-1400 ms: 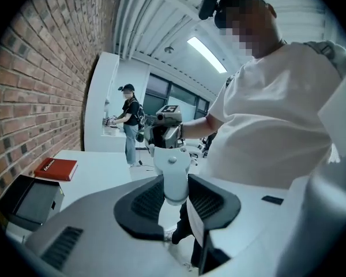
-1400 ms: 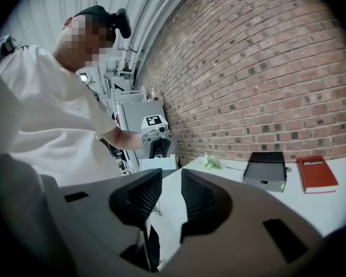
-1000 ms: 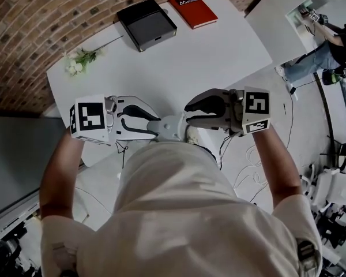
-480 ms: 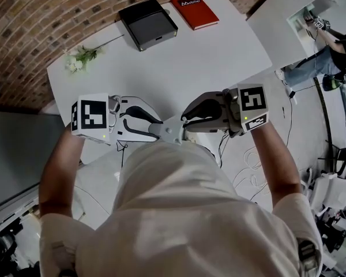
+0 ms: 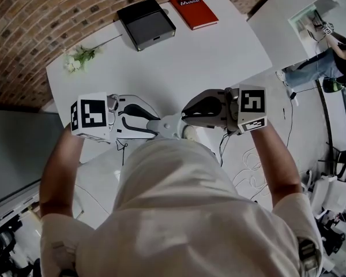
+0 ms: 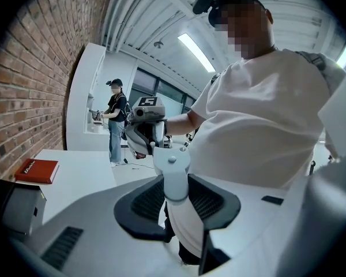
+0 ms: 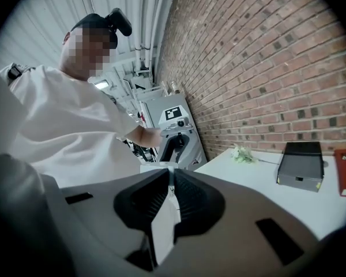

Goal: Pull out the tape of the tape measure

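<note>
Pale grey tape measure (image 5: pixel 172 126) (rounded case) held in mid-air.

White table (image 5: pixel 219 56) bears grey box (image 5: pixel 146 23), red book (image 5: pixel 194 9), flowers (image 5: pixel 81 58)

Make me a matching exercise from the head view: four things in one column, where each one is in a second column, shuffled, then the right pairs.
Things
1. red book
2. dark box
3. white flowers
4. tape measure

Places
A. by the left edge of the table
B. off the table, close in front of the person's shirt
C. at the table's far edge, furthest right
D. at the table's far edge, just left of the red thing

Pairs: 1-C, 2-D, 3-A, 4-B
</note>
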The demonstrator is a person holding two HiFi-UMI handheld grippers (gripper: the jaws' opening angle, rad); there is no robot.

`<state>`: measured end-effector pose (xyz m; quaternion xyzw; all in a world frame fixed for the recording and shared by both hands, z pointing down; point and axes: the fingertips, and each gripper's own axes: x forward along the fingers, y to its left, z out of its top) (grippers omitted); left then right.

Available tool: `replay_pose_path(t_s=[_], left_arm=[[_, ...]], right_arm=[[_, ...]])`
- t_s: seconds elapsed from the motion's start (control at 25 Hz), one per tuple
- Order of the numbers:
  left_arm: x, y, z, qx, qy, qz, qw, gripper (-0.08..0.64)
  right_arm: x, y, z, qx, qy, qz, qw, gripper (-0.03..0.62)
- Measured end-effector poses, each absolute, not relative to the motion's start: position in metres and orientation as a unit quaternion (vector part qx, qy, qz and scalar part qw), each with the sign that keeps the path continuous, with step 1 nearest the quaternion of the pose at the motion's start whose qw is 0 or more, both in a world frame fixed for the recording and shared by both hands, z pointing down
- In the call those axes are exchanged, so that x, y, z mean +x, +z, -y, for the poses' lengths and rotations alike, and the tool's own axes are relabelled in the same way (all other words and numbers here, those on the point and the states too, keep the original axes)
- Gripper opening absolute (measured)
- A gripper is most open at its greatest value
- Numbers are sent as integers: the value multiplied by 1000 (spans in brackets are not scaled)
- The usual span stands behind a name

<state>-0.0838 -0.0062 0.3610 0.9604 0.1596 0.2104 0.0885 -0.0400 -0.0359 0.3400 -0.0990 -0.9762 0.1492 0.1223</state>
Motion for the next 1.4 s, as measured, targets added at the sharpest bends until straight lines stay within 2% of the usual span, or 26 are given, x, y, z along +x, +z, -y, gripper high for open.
replay_pose_path(t_s=[1.4], left_arm=[[-48,374,29,959,251,-89,99,124]], right_arm=[[44,360,115,47,144,979,135,37]])
